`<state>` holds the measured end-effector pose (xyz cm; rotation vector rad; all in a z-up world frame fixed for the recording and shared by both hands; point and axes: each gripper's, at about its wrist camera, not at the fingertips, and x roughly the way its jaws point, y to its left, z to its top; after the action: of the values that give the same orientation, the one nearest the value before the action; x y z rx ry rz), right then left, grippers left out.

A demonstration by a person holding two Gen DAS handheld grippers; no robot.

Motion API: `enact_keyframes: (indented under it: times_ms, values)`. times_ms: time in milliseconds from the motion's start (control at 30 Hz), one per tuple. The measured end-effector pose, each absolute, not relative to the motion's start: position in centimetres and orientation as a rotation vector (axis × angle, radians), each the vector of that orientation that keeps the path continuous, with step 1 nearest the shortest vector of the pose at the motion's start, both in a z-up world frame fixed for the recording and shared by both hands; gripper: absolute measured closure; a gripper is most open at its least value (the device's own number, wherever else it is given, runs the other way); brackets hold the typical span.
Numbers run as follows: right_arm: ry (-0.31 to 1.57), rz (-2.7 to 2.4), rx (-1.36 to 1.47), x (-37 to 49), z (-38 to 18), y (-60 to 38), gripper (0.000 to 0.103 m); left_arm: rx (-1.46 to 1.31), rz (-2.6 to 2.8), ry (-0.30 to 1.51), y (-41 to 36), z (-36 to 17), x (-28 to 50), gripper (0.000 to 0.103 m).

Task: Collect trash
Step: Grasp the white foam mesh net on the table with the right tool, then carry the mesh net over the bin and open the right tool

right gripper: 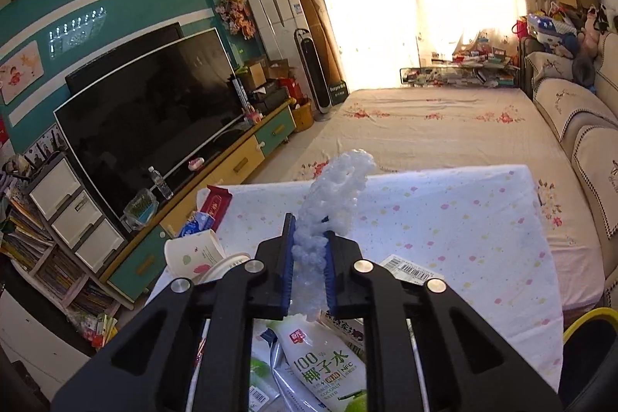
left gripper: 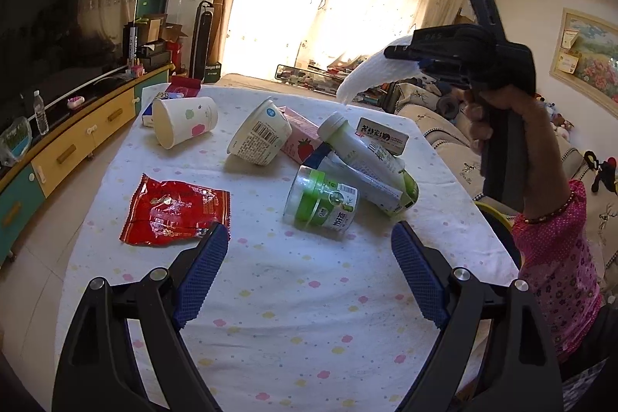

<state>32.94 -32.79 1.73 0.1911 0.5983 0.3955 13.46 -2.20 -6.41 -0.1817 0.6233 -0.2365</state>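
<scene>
Right gripper (right gripper: pixel 309 269) squeezed tight on white tissue (right gripper: pixel 332 195), high over table (left gripper: pixel 309 296). Tissue soft, light, squashy; middle grip looks good. Left gripper (left gripper: pixel 309 280) wide open, holding nothing, low near red wrapper (left gripper: pixel 175 209).

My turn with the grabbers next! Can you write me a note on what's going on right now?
Right gripper: shut on a white tissue, held high above the table.
Left gripper: open, holding nothing, low over the table.
On the table: red wrapper, paper cup, yogurt tub, pink carton, green jar, bottle.
Done: tissue picked up.
Left: drop the tissue, then collect the rest.
</scene>
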Motion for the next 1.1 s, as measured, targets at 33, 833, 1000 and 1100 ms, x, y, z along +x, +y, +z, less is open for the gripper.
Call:
enact_keyframes:
  times_ms: [33,833,1000,1100]
  values:
    - [0.568,0.394,0.185,32.0,2.6,-33.4,0.090,-0.179,-0.237,0.622,-2.3,-6.4,13.5,0.018]
    - [0.780,-0.227,0.255,22.0,-12.9,-62.2,0.088,-0.101,-0.305,0.687,-8.8,-7.3,15.9,0.018]
    - [0.806,-0.259,0.278,22.2,-15.3,-62.8,0.054,-0.085,-0.291,0.702,-9.1,-7.4,16.5,0.018]
    - [0.796,-0.268,0.284,22.2,-15.4,-63.2,0.053,-0.083,-0.286,0.712,-9.3,-7.7,17.1,0.018]
